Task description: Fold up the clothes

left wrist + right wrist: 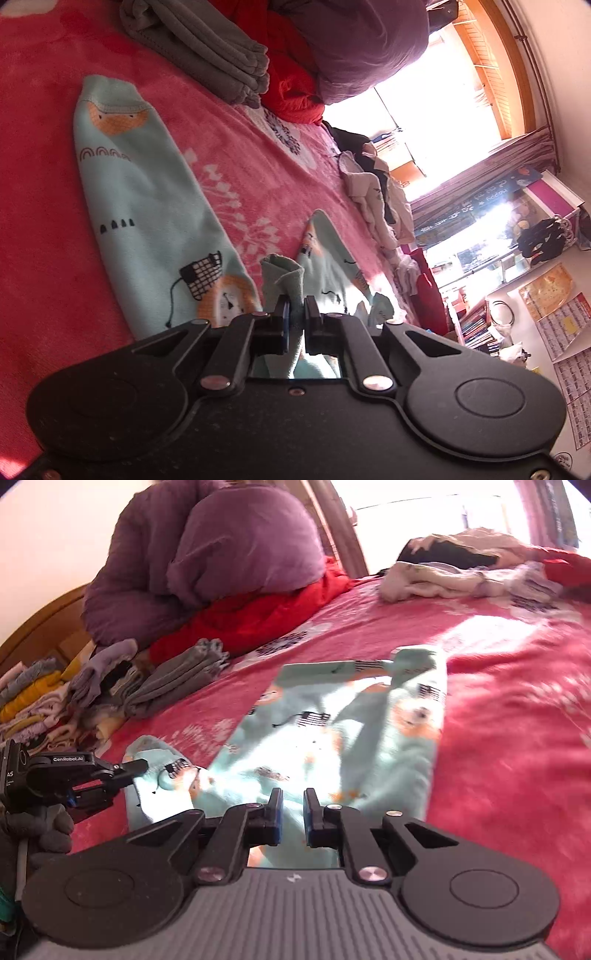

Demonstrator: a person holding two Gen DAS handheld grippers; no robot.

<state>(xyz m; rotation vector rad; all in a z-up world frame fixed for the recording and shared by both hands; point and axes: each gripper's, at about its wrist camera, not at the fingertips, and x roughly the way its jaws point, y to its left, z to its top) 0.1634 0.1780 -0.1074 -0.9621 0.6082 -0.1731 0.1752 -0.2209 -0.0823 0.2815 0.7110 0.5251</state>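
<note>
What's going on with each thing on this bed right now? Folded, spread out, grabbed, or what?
Mint printed garment: spread flat on the pink blanket, not yet folded.
Left gripper: shut on a bunched edge of the mint garment.
Right gripper: nearly closed, nothing visibly between its fingers.
Grey clothes: folded and stacked.
Pale clothes pile: crumpled, unfolded.
Purple duvet: bundled in a heap.

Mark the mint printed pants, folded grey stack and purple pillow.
mint printed pants [332, 738], right wrist view, sunlit middle.
folded grey stack [207, 40], left wrist view, top layer.
purple pillow [243, 542], right wrist view, front face.
</note>
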